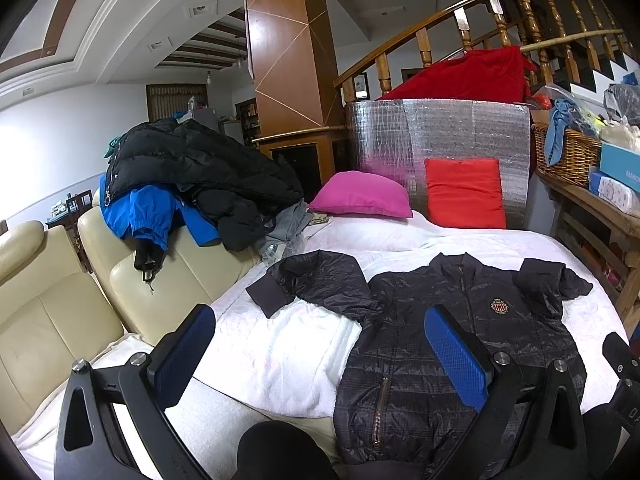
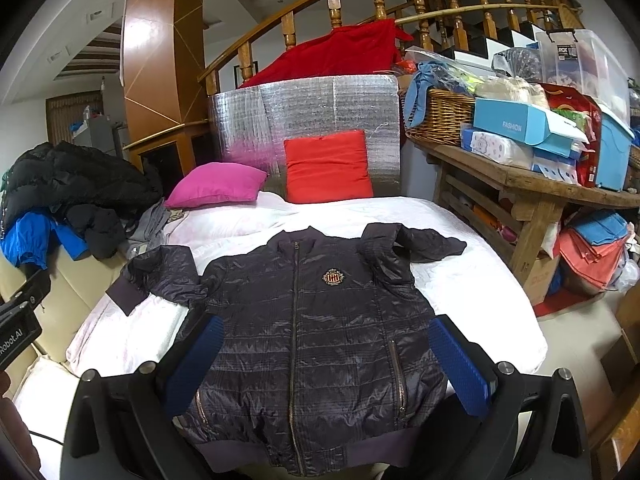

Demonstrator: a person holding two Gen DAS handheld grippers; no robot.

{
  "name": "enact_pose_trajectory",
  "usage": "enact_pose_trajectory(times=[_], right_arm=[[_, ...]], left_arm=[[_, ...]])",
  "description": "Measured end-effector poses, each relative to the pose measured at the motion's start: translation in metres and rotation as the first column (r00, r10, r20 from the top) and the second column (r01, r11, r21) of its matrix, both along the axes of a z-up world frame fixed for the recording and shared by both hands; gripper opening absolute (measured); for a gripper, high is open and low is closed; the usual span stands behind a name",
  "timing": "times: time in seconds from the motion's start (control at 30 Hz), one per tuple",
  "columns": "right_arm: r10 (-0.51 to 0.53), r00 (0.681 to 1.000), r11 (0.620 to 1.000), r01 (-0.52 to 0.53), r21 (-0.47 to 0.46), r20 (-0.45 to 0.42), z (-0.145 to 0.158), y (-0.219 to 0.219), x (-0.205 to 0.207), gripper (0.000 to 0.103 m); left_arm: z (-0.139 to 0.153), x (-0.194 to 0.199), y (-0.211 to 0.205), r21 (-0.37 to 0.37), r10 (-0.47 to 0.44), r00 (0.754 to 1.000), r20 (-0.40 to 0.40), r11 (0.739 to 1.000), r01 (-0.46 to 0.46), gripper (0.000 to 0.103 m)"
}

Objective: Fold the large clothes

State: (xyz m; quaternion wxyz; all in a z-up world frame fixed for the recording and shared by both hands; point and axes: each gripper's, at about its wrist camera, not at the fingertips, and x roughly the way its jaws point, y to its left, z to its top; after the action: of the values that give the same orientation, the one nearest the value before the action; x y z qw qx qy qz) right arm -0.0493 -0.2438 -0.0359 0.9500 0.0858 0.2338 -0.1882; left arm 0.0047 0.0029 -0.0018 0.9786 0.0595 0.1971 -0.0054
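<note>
We are at the start of the fold: the jacket (image 2: 316,320) lies flat and face up on the bed (image 2: 480,264), zipped, hem at the near edge, collar toward the far edge, nothing turned in yet.

Going left to right, the left sleeve (image 2: 156,276) stretches out toward the bed's left edge and is the likely first thing to take. Our left tool (image 1: 320,356) hangs wide and empty above the near left part of the bed. Our right tool (image 2: 332,364) is also wide and empty, poised over the jacket's lower half. The right sleeve (image 2: 420,244) lies bent near the shoulder.

Next we judge each tool must drop to a sleeve cuff, pinch only the slippery shell, and carry it across the chest.

On the bench (image 2: 532,180) at right, a basket (image 2: 440,116) holds blue cloth, and a clear bin (image 2: 592,64) stands behind boxes; its contents are unclear.
</note>
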Motion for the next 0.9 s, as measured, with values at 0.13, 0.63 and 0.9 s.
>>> enact_pose_trajectory(times=[0.13,0.63,0.9], right_arm=[[0.0,1.0,1.0,0.0,0.004,-0.001,-0.001,-0.001,0.0,0.103],[-0.011,1.0,1.0,0.011,0.015,-0.015,-0.006,-0.01,0.002,0.103],[-0.075,0.997,0.997,0.076,0.014,-0.031,-0.01,-0.042,0.013,0.103]], left_arm=[[0.0,0.0,-0.005,0.0,0.0,1.0,-0.002,1.0,0.0,0.103],[-0.009,0.012,-0.014,0.005,-0.004,1.0,-0.031,1.0,0.004,0.103],[-0.019,0.05,-0.039,-0.03,-0.092,0.989,-0.113,0.996,0.089,0.103]])
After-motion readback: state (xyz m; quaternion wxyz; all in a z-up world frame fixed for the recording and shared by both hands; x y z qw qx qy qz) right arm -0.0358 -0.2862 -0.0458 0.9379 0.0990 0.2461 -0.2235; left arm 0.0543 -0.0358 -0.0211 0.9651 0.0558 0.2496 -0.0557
